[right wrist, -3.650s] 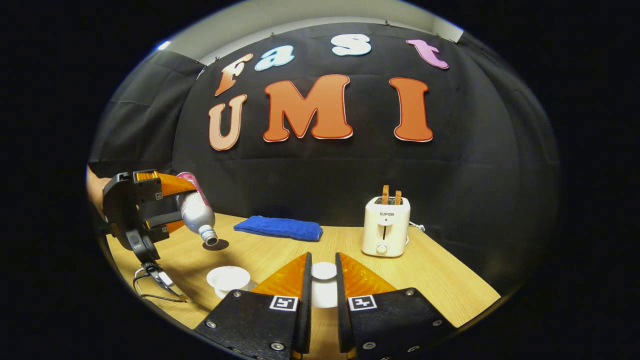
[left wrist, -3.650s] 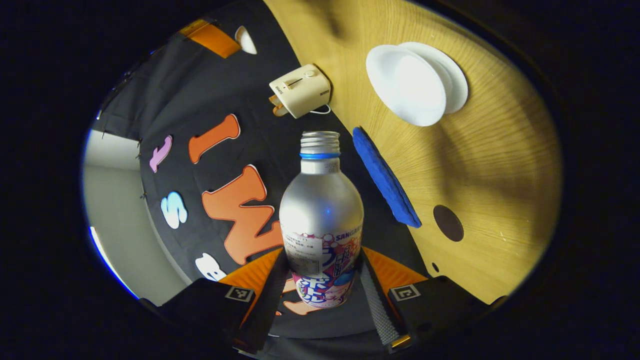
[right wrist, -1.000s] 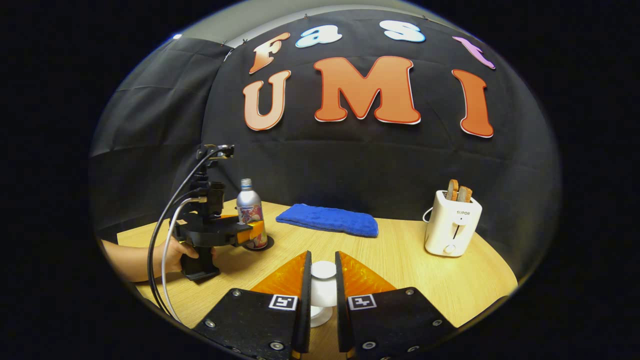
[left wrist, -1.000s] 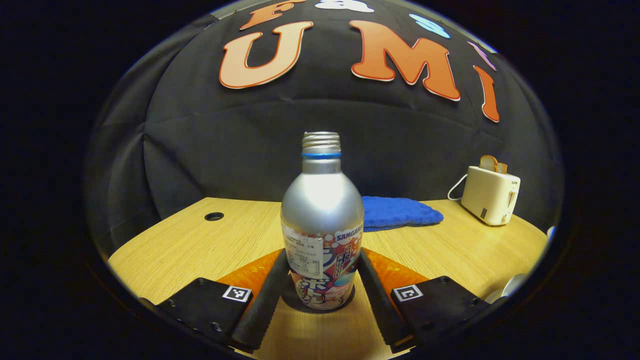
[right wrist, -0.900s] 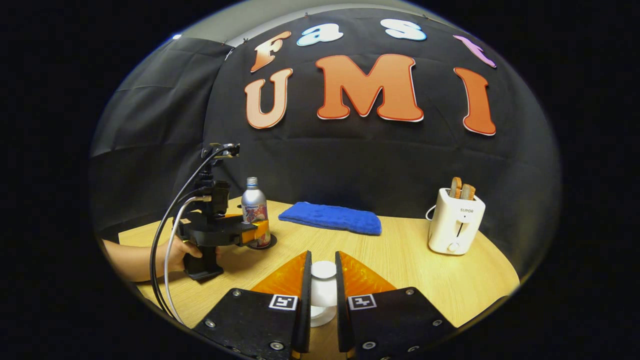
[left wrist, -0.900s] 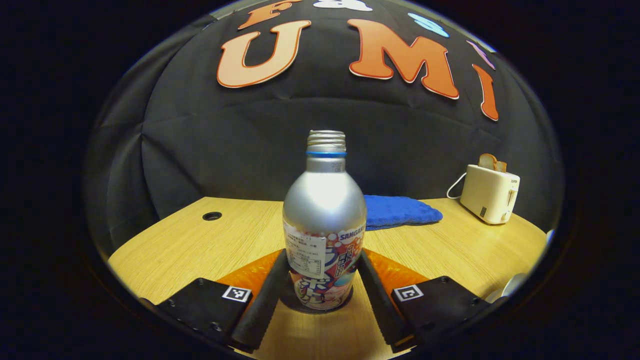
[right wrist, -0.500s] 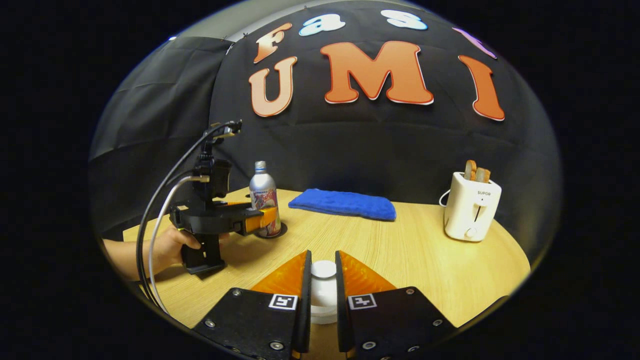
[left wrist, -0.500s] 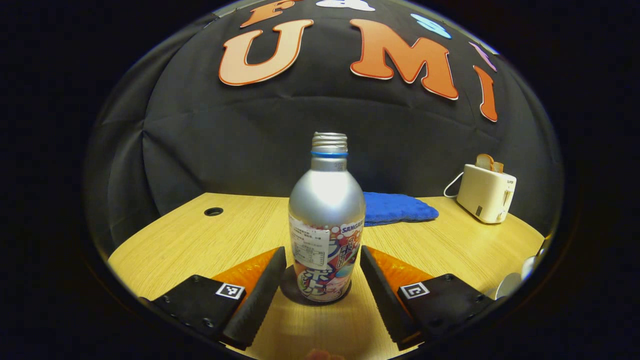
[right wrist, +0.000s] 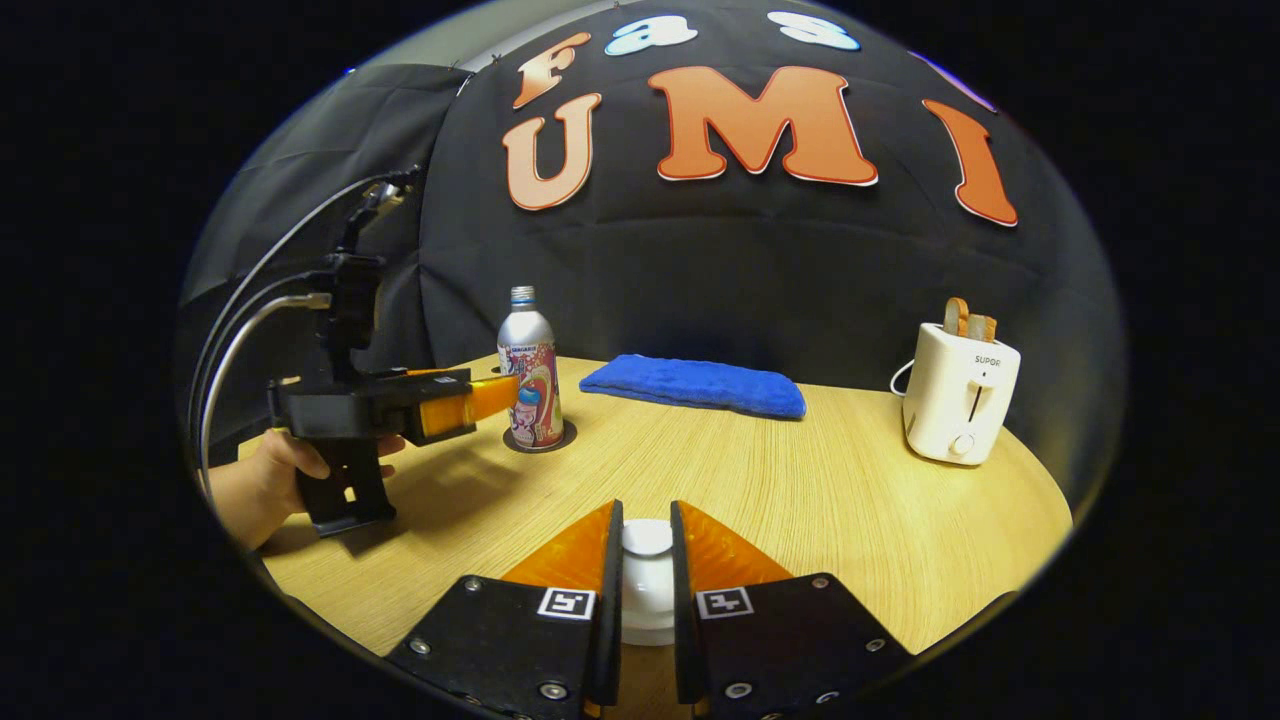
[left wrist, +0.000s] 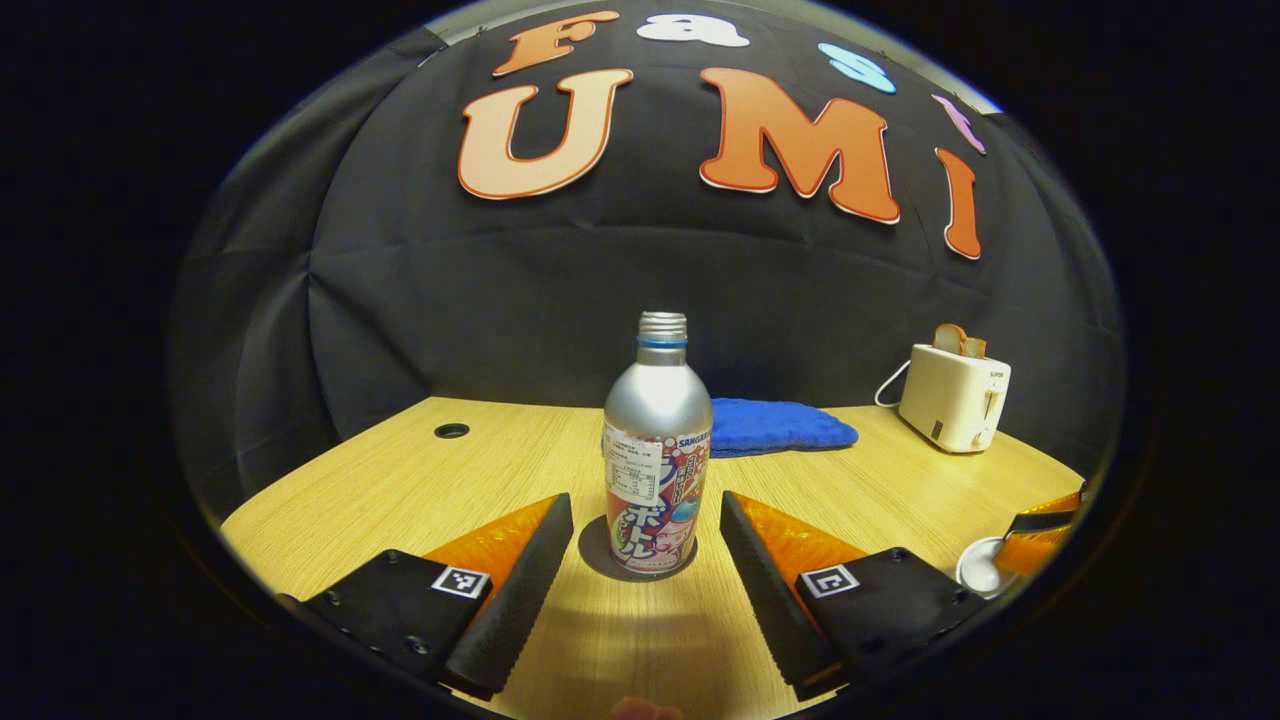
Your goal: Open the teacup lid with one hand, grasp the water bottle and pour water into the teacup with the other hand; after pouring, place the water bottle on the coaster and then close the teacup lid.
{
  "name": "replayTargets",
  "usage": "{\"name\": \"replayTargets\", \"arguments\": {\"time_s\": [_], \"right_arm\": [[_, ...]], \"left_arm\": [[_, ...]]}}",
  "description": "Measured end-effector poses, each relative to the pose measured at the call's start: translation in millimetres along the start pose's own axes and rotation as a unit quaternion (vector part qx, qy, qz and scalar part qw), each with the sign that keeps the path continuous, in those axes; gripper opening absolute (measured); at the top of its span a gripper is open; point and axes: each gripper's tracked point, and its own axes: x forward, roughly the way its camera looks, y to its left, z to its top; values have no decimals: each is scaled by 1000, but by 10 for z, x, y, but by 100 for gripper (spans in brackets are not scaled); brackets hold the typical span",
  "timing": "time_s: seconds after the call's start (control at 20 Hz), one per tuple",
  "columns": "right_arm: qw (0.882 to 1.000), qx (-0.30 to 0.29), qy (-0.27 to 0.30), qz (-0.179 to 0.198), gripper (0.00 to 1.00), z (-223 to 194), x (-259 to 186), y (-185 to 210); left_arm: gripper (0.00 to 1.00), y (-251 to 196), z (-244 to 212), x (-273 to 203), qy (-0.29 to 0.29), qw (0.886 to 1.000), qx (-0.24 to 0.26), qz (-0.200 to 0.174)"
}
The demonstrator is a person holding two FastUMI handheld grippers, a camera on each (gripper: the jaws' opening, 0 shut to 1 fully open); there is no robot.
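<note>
- Table (right wrist: pixel 800 500) — one, light wood grain, carries everything; one small round hole (left wrist: pixel 451 431) in its top at the far left in the left gripper view.
- Blue cloth (right wrist: pixel 695 385) — one, folded flat, at the back edge of the table just below the booth wall.
- Toaster (right wrist: pixel 960 392) — one, cream, at the right; two slices of toast (right wrist: pixel 968 320) stand up out of its slots.
- Left gripper (left wrist: pixel 640 535) — jaws apart, one finger on each side of the bottle, neither touching it. In the right gripper view it is held level by a hand (right wrist: pixel 262 482) at the table's left edge.
- Right gripper (right wrist: pixel 646 560) — jaws clamped on the white knob of the teacup lid (right wrist: pixel 647 540), low over the near part of the table.
- Water bottle (left wrist: pixel 655 460) — one, silver with a printed label, upright, uncapped; contents cannot be seen through the metal. It stands on the coaster (left wrist: pixel 595 548) — one dark round disc, its rim showing around the bottle's base. In the right gripper view it is at the left rear of the table, just left of the cloth.
- Teacup (right wrist: pixel 648 615) — white body directly below the lid, between the right fingers; whether the lid touches the rim cannot be told, nor what is inside.
</note>
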Motion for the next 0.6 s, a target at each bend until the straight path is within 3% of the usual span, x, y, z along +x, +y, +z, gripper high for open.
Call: {"name": "replayTargets", "arguments": {"time_s": [0.2,0.35,0.6], "right_arm": [[1000,-21,-17,-13,24,-7,13,-14],[998,-48,-24,-22,31,37,-9,-29],[993,-52,-93,-47,43,535,-123,-140]], "left_arm": [[97,-4,74,-167,-19,1000,-1,5],[97,-77,206,-290,-37,999,1,6],[97,-73,489,-506,-72,997,-5,13]]}}
